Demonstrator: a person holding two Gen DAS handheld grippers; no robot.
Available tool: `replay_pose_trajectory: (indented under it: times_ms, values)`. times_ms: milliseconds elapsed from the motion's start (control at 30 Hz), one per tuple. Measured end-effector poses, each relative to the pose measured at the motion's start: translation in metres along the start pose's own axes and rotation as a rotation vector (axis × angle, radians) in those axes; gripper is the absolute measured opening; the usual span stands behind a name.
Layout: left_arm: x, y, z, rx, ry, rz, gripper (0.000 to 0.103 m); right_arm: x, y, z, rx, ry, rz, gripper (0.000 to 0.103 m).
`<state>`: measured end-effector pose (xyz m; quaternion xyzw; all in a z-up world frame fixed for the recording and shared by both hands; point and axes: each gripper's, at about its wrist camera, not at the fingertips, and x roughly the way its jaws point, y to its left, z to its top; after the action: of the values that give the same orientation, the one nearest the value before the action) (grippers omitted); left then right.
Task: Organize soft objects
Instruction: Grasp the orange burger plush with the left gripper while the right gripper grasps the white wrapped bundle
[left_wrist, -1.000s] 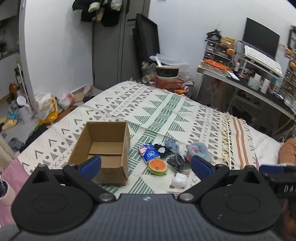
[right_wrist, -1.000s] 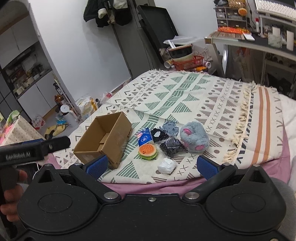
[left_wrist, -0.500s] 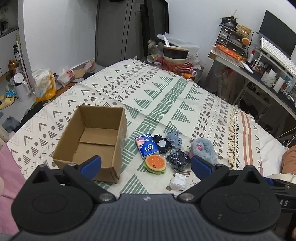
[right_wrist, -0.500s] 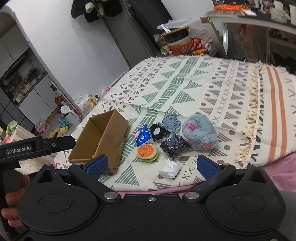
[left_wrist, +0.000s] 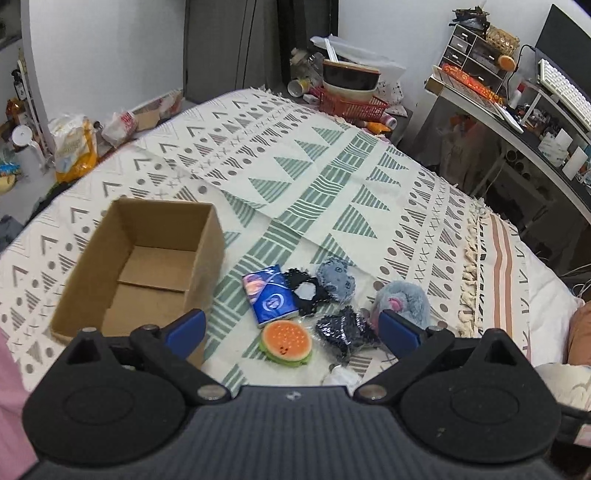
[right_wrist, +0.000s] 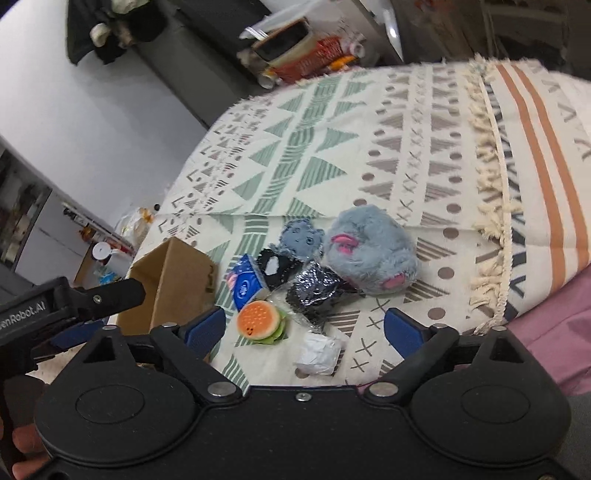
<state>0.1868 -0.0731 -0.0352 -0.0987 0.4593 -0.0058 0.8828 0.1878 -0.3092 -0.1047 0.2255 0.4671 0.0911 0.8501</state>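
Brown open cardboard box (left_wrist: 147, 258) empty on patterned bed blanket (left_wrist: 332, 177), soft pile beside it; left claw (left_wrist: 291, 328) spread wide, holding nothing. Right view: right claw (right_wrist: 303, 328) agape above white crumpled wad (right_wrist: 319, 350). Approach step, apparently; next, descend and pinch.

Lying clustered on patterned blanket (left_wrist: 295, 177) beside open, empty cardboard box (left_wrist: 147, 258): blue tissue pack (left_wrist: 271, 299), burger-shaped squishy (left_wrist: 286, 343), fluffy grey plush (right_wrist: 369, 254) with pink patches, small grey-blue plush (right_wrist: 301, 238), black pouch (left_wrist: 304, 291), dark wrapped bundle (right_wrist: 314, 291), crumpled white wad (right_wrist: 319, 352).
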Motion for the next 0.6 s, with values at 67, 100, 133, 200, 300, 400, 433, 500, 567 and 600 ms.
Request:
replay_pose_trajectory:
  times_ms: [67,100,133,200,300,400,433,500,567,600]
  values:
    - [0.01,-0.002,0.002,0.0,0.018,-0.016,0.099,0.011,-0.005,0.001,0.024,0.022,0.0,0.087]
    - [0.015,-0.003,0.003,0.0,0.028,-0.021,0.096,0.017,-0.007,0.0,0.034,0.035,0.002,0.086]
    - [0.021,-0.004,0.004,-0.005,0.04,-0.026,0.093,0.022,-0.009,-0.001,0.045,0.048,0.004,0.085]
    - [0.034,-0.003,0.006,-0.03,0.072,-0.035,0.088,0.033,-0.012,-0.003,0.074,0.076,0.013,0.084]
    - [0.051,-0.005,0.009,-0.044,0.108,-0.03,0.078,0.049,-0.016,-0.007,0.103,0.115,0.023,0.077]
    - [0.069,-0.008,0.006,-0.029,0.14,-0.025,0.07,0.059,-0.015,-0.01,0.09,0.127,0.014,0.074]
    - [0.075,-0.007,0.004,-0.03,0.152,-0.022,0.066,0.062,-0.014,-0.01,0.083,0.131,0.016,0.073]
    - [0.086,-0.003,-0.001,-0.05,0.174,-0.014,0.061,0.066,-0.016,-0.009,0.091,0.136,0.028,0.073]
    - [0.097,0.004,-0.006,-0.084,0.199,-0.007,0.059,0.07,-0.019,-0.009,0.108,0.141,0.028,0.072]
    - [0.102,0.006,-0.008,-0.096,0.21,-0.008,0.058,0.074,-0.019,-0.009,0.112,0.148,0.027,0.072]
